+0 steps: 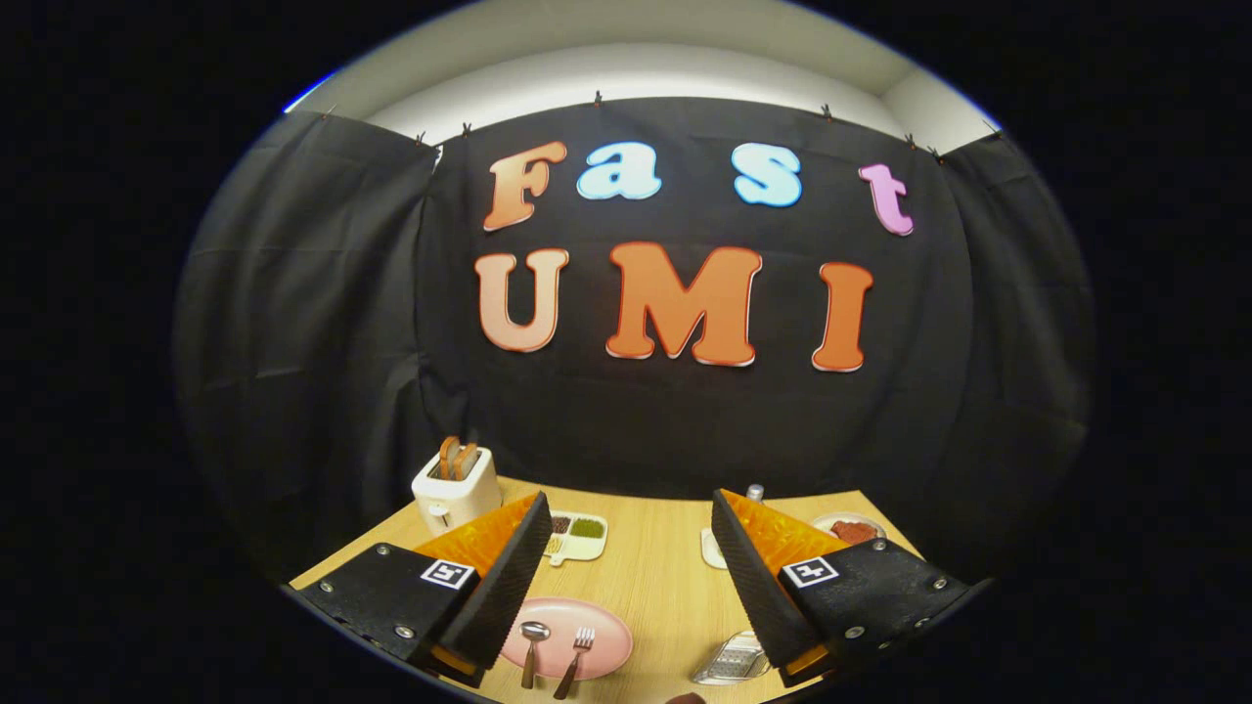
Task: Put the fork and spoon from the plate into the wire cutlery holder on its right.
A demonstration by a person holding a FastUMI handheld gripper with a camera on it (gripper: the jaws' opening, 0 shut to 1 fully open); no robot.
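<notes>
Gripper (pixel 626 567) fingers spread wide apart, clamping nothing, above the plate (pixel 606 636). Spoon (pixel 532 650) and fork (pixel 577 657) lying on plate; right of plate, probably the wire holder (pixel 734 660), partly hidden.

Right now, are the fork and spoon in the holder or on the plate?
On the plate: spoon and fork lie side by side. Gripper open, holding nothing.

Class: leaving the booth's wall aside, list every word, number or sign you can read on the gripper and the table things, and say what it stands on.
No words or numbers are readable.
Gripper, open: a square black-and-white marker on each finger, pattern only.
Toaster, plate, wire cutlery holder: no print to be seen.
</notes>
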